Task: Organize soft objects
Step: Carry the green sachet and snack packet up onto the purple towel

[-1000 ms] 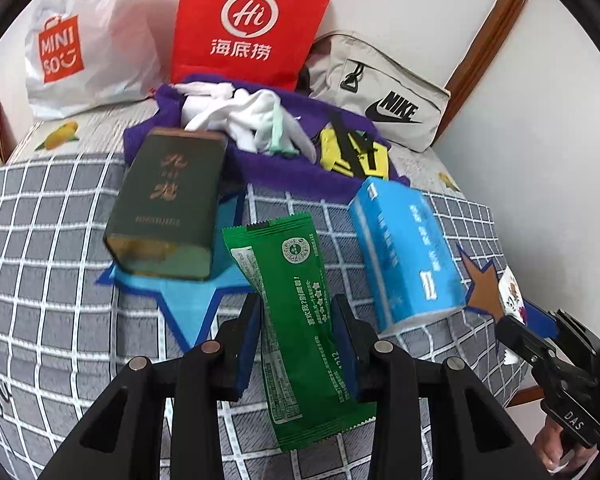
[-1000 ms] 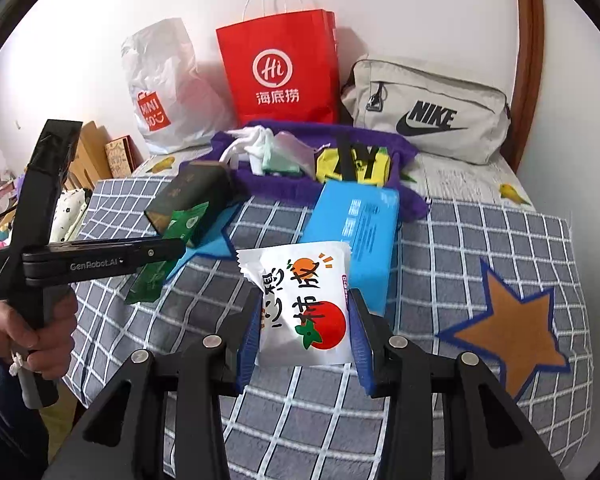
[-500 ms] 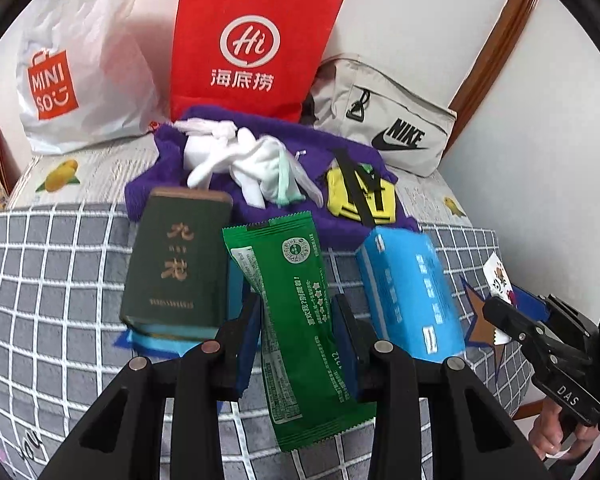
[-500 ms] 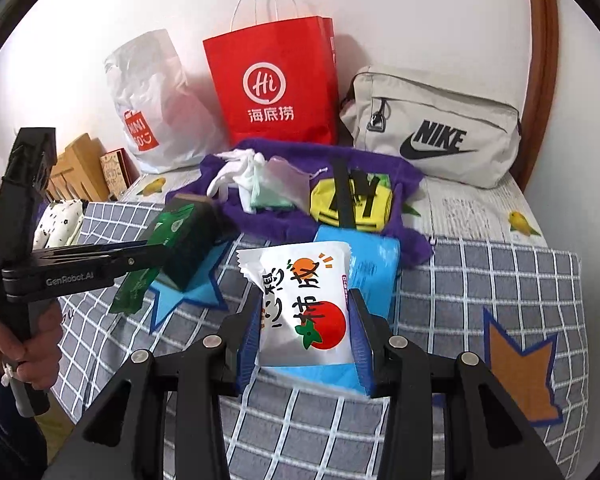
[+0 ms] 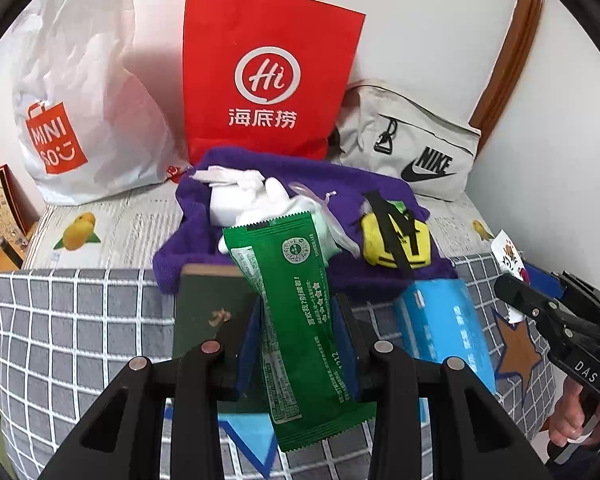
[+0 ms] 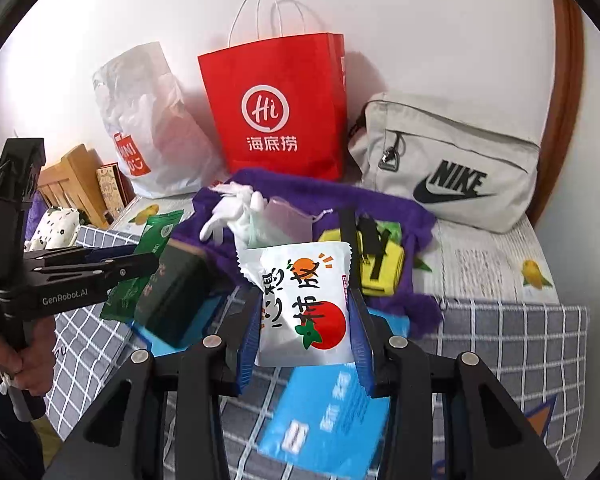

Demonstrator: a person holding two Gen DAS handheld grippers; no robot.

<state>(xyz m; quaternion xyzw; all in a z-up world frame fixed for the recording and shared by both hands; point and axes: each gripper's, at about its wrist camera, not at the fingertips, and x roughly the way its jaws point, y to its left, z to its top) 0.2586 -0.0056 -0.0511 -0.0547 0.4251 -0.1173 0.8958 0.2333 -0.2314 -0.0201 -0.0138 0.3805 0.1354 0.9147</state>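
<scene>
My left gripper (image 5: 298, 340) is shut on a long green snack packet (image 5: 296, 320) and holds it above the checked bedcover. My right gripper (image 6: 304, 316) is shut on a white packet with a tomato print (image 6: 300, 300), held in the air. A purple towel (image 5: 332, 184) lies ahead with white gloves (image 5: 252, 196) and a yellow-black pouch (image 5: 396, 240) on it. A blue tissue pack (image 6: 328, 420) lies under the right gripper. A dark green box (image 5: 204, 312) lies beside the left gripper.
A red paper bag (image 5: 268, 76), a white Miniso bag (image 5: 76, 92) and a grey Nike bag (image 6: 448, 164) stand against the wall behind the towel. The checked bedcover (image 5: 68, 328) spreads at the front. Wooden furniture (image 6: 76, 176) stands at the left.
Both grippers have risen and moved forward toward the purple towel and the bags, each still holding its packet.
</scene>
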